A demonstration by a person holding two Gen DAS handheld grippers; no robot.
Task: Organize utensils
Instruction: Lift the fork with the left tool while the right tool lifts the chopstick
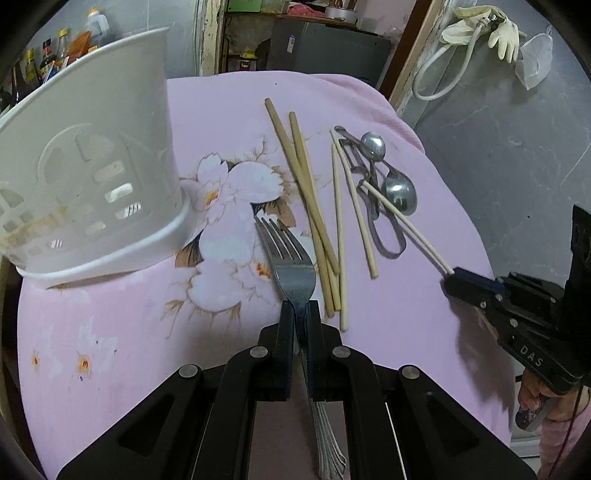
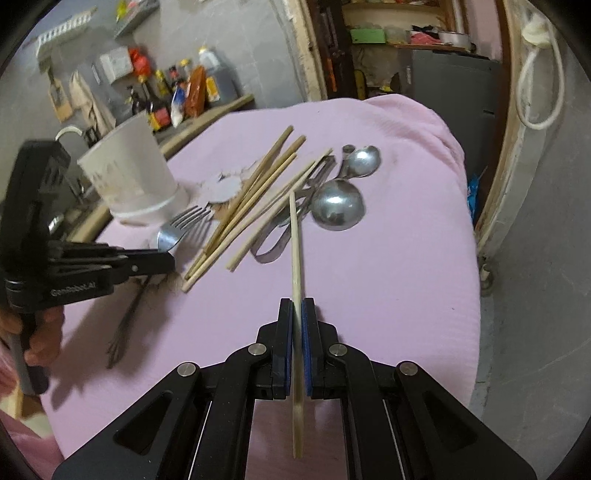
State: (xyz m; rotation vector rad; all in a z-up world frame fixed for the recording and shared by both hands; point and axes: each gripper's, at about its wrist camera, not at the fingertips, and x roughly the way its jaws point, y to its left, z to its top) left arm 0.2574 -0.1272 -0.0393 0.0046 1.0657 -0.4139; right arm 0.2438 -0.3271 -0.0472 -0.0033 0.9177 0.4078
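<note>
The left gripper [image 1: 300,306] is clenched on a metal fork [image 1: 286,254], pinching it just below the tines, with the ornate handle running back between the fingers. The fork's tines point toward the white utensil holder [image 1: 92,155], which stands on the pink flowered cloth [image 1: 229,110] near the table's far left corner. The right gripper [image 2: 297,306] grasps a single pale chopstick [image 2: 295,236] partway along its length; the stick's far end reaches over the pile of metal utensils.

The remaining chopsticks [image 1: 314,206] lie loosely fanned in the middle of the cloth, some crossing one another. Just beside them, toward the right edge, lie two spoons [image 2: 338,206], bowls up, tangled with a looped metal peeler-like tool [image 1: 384,236]; I cannot tell exactly what that tool is.

Bottles and packets [image 2: 177,96] crowd a shelf beyond the far left edge. Rubber gloves [image 1: 491,26] hang on the grey wall to the right.
</note>
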